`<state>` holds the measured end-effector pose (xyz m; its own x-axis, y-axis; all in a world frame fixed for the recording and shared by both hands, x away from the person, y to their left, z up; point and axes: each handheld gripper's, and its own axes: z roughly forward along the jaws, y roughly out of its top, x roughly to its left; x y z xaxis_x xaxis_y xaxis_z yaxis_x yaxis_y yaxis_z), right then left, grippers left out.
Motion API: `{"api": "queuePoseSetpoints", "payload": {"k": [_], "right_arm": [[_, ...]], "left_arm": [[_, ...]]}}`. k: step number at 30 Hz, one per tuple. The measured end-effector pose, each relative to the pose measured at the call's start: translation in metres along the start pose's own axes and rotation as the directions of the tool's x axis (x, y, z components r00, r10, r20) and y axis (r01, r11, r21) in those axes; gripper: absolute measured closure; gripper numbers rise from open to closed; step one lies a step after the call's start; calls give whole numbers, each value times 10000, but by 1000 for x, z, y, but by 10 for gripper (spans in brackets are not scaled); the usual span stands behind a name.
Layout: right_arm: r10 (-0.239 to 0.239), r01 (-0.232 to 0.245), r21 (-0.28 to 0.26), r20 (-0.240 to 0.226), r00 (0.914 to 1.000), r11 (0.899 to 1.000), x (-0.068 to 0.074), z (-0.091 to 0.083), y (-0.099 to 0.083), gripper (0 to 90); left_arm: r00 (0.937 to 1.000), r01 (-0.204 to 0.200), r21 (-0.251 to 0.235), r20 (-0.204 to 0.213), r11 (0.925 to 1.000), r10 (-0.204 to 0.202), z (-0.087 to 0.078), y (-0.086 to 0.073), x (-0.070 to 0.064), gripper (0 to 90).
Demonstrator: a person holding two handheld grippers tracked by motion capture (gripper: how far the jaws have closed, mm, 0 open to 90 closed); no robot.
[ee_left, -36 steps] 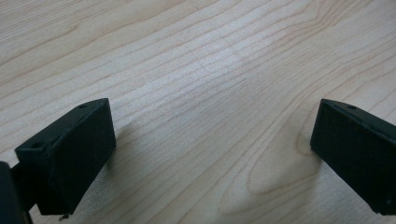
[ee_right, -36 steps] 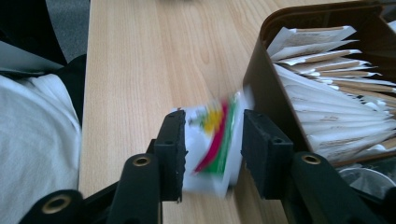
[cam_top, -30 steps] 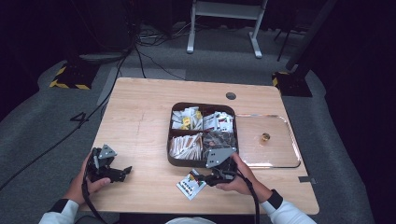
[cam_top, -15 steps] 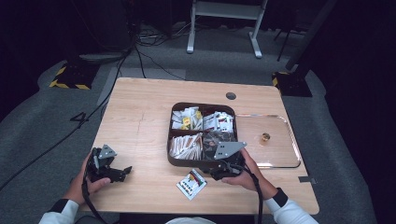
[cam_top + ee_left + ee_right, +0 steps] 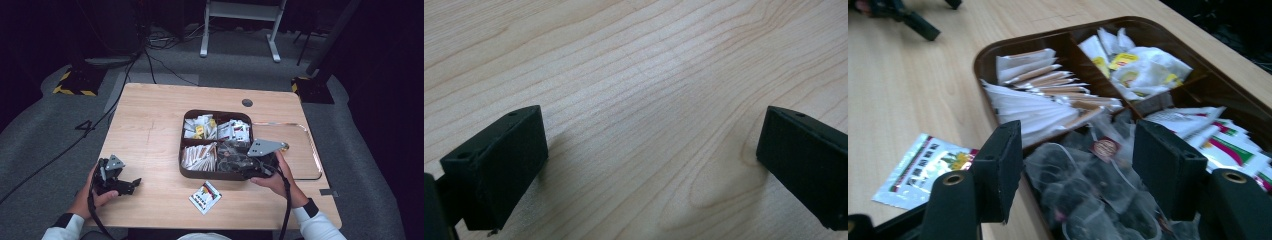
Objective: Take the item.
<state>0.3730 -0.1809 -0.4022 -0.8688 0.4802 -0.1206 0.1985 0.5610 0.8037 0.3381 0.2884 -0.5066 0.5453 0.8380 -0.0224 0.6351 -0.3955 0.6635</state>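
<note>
Black two-jaw grippers (each topped by a grey three-cornered plate), black trailing cables, white sleeves with dark cuffs.

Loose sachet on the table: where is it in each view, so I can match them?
High view: the sachet lies bottom centre, just in front of the tray.
Right gripper view: lower left, outside the left-hand jaw.
Left gripper view: bare table between the jaws.
Shared landmark: the tray's brown rim, beside the sachet in the high and right gripper views.

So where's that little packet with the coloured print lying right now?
In the high view the packet lies flat on the table, just in front of the brown divided tray, between the left gripper and the right gripper, touching neither.
</note>
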Motion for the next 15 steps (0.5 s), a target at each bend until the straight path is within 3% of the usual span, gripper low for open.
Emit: {"api": "queuePoseSetpoints", "payload": {"k": [9, 15], "right_arm": [[496, -492, -68, 796, 9956, 9988, -22, -12, -9, 362], [785, -771, -153, 1435, 9865, 9969, -37, -22, -16, 362]], "left_arm": [[10000, -9, -4, -10, 10000, 9, 0, 0, 0, 3], [10000, -1, 0, -4, 10000, 1, 0, 0, 0, 3]]}}
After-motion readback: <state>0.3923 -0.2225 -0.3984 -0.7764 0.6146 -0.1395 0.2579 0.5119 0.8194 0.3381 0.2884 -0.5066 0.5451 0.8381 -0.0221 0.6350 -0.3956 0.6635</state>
